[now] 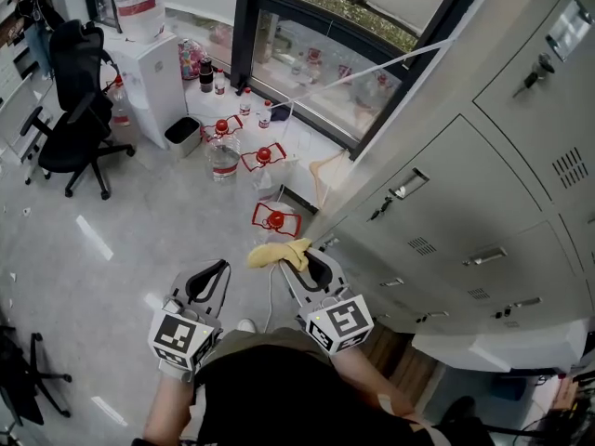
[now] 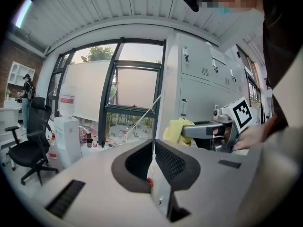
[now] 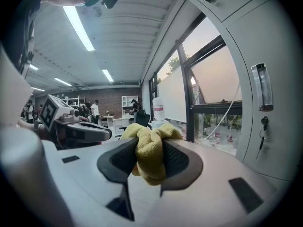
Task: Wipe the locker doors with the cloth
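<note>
Right now the right hand-held gripper (image 3: 150,161) pinches the yellow cloth (image 1: 277,254) near the locker doors (image 1: 465,184); the left hand-held gripper (image 2: 153,160) is closed, empty. Best to press the cloth flat, then sweep evenly.

Person wears a black fabric top (image 1: 279,388), seen at 6 o'clock in the head view. The left gripper (image 2: 153,144) has a smooth light-grey moulded housing with black rectangular slots (image 2: 66,197) at 8 o'clock, curved black pads (image 2: 173,162) with a fine grid texture, a small red mark (image 2: 149,181) at the seam below them, and a white cube with black square markers (image 1: 183,335) at its rear. The right gripper (image 3: 150,150) has the same grey housing and black gridded pads, and its own white marker cube (image 1: 340,321).
</note>
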A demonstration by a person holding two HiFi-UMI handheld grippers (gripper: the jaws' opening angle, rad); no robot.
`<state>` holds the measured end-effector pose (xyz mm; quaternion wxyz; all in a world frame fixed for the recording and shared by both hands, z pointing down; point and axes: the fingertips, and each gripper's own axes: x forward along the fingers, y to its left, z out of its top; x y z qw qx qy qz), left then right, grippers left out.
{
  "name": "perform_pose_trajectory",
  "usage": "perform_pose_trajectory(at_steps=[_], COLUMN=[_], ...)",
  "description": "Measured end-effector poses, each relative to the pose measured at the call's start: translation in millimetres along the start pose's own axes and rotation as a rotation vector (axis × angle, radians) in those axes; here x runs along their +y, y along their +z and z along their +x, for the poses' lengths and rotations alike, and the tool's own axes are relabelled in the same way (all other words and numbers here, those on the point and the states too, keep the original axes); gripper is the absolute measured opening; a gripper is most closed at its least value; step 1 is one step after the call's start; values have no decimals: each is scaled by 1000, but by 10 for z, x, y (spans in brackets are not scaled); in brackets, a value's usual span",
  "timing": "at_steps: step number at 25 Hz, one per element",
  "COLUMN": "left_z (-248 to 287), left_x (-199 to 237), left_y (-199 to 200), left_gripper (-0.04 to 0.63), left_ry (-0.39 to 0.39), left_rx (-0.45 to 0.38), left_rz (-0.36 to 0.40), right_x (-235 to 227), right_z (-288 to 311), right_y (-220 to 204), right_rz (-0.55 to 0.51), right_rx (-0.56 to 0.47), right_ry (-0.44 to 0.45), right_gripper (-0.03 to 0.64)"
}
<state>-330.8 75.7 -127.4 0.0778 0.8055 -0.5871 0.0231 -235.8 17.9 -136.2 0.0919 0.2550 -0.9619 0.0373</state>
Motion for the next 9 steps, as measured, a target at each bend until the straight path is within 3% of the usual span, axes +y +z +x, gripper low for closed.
perform_pose_trajectory(at_steps=[9], left_z=[-16], left_x=[-122], left_y=[-34], left_gripper=[11], left_ry=[-27], left_rx=[-10], left_rz=[-2], right_x=[26], right_z=[-152], right_y=[-91], right_rz=[11], right_rx=[12], right_ry=[-30], right_gripper=[147])
